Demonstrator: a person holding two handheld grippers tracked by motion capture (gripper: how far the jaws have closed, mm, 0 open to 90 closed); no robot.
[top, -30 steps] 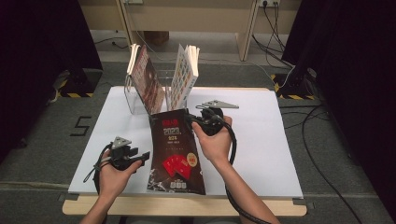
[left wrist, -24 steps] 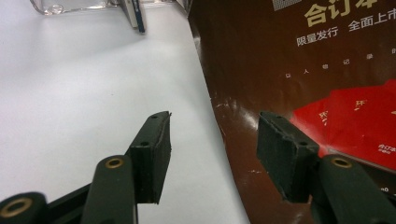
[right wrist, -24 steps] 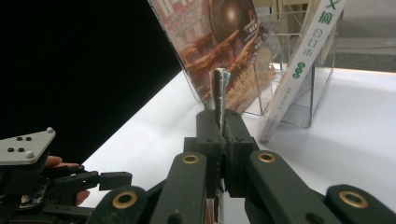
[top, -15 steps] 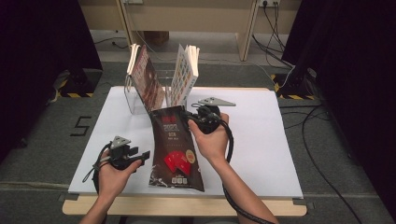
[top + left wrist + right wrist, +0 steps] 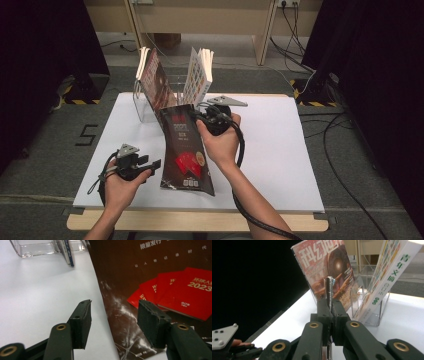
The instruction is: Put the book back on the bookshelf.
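At the left of the table [image 5: 300, 165] the left gripper [image 5: 150, 164] sits low with its jaws spread and nothing between them; in the left gripper view the near corner of the dark magazine [image 5: 184, 150] lies just ahead of the open gap and a little toward the far jaw. The magazine runs lengthwise away from the person, its near end resting on the table and its far end lifted and tilted. The right gripper [image 5: 200, 118] has its jaws pressed together on that raised edge, which the right gripper view shows as a thin strip pinched between them. Straight beyond that edge stands the clear rack [image 5: 172, 90], with one magazine leaning at its left [image 5: 152, 80] and a book at its right [image 5: 199, 75]; the open slot between them seems to line up with the held magazine, though the rack's clear walls are hard to trace. The right hand is nearer the rack, so the lift forward falls to it.
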